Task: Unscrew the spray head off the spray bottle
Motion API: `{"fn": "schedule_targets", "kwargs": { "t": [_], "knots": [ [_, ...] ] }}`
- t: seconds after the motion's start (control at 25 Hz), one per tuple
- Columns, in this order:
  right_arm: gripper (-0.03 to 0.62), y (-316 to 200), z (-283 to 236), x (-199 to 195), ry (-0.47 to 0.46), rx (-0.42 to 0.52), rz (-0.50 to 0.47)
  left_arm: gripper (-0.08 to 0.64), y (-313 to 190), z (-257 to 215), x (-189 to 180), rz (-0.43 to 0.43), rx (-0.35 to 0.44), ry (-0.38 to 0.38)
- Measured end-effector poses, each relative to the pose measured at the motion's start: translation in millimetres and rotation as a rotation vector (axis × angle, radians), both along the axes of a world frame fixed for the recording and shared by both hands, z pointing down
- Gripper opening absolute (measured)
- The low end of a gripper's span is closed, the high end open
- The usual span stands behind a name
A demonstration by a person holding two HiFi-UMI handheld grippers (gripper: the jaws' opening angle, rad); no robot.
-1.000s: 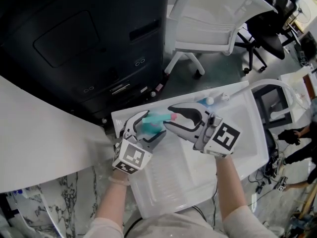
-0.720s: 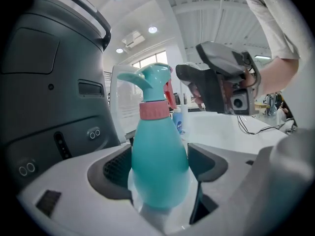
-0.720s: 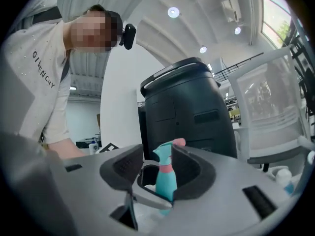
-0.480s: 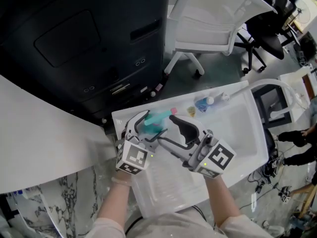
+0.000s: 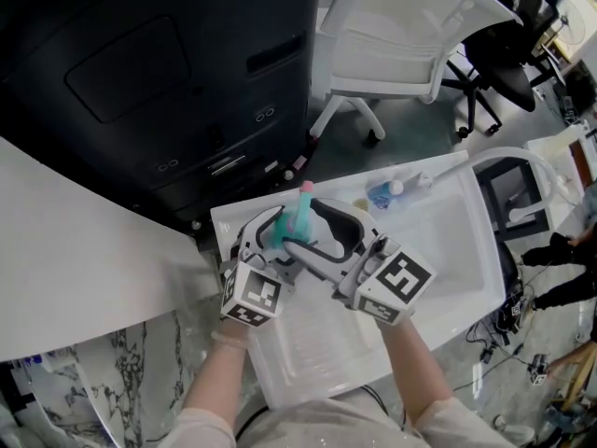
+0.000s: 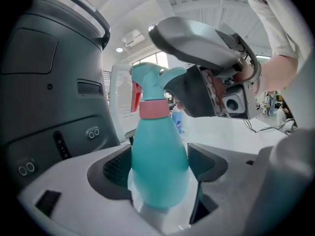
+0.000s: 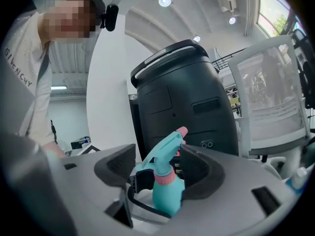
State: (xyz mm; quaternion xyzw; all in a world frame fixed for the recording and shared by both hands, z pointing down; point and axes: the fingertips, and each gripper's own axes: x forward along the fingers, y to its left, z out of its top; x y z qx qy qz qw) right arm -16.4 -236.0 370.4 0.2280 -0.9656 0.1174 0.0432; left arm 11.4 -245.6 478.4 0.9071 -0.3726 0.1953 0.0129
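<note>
**A:** How are the grippers being held over the white tray (image 5: 448, 250) just now?

**B:** The right gripper (image 7: 158, 173) is being opened. Its jaws are being spread wide, with the spray head (image 7: 162, 151) standing between them but not being pressed by either pad. The left gripper (image 6: 161, 165) is being kept clamped on the body of the spray bottle (image 5: 283, 233). The bottle is being held over the tray's far left corner.

**A:** What is being noticed as changed from a second ago?

**B:** Then the bottle was being held with its head lying towards the tray's middle, and the right jaws were being kept narrow round that head. Now the bottle is being swung so that the nozzle is pointing past the tray's far edge. The right gripper is being brought in from the tray's near side, with its hold let go.

**A:** And what is being made of that for the task?

**B:** A fresh bite is probably being prepared between turns. The pink collar (image 6: 153, 108) is still being seen seated on the neck, so the head is being judged not yet off. More turning is likely being called for. The small blue bottle (image 5: 381, 194) by the tray's far edge is being left alone.
</note>
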Motion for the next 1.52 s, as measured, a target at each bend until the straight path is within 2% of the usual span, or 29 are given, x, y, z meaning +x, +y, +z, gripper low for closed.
{"fn": "schedule_targets", "kwargs": {
  "t": [0.2,0.44,0.6,0.92,1.08,1.24,1.4,1.52],
  "knots": [
    [0.243,4,6,1,0.071,0.026,-0.009,0.357,0,1,-1,-0.008,-0.009,0.013],
    [0.202,0,5,25,0.07,0.023,0.036,0.357,1,0,-2,0.003,-0.016,0.038],
    [0.198,-5,7,33,0.076,0.026,0.053,0.357,2,1,-2,0.039,-0.014,0.052],
    [0.185,0,9,32,0.098,0.06,-0.007,0.359,5,-3,-3,0.065,0.011,0.083],
    [0.165,7,10,31,0.103,0.072,-0.03,0.358,8,-2,-5,0.076,-0.013,0.106],
    [0.14,10,13,32,0.111,0.077,-0.046,0.361,13,-1,-13,0.108,-0.029,0.09],
    [0.107,14,12,30,0.11,0.09,-0.076,0.362,16,20,-11,0.182,-0.095,-0.037],
    [0.086,14,11,29,0.112,0.101,-0.094,0.359,14,25,-10,0.182,-0.106,-0.063]
  ]
}}
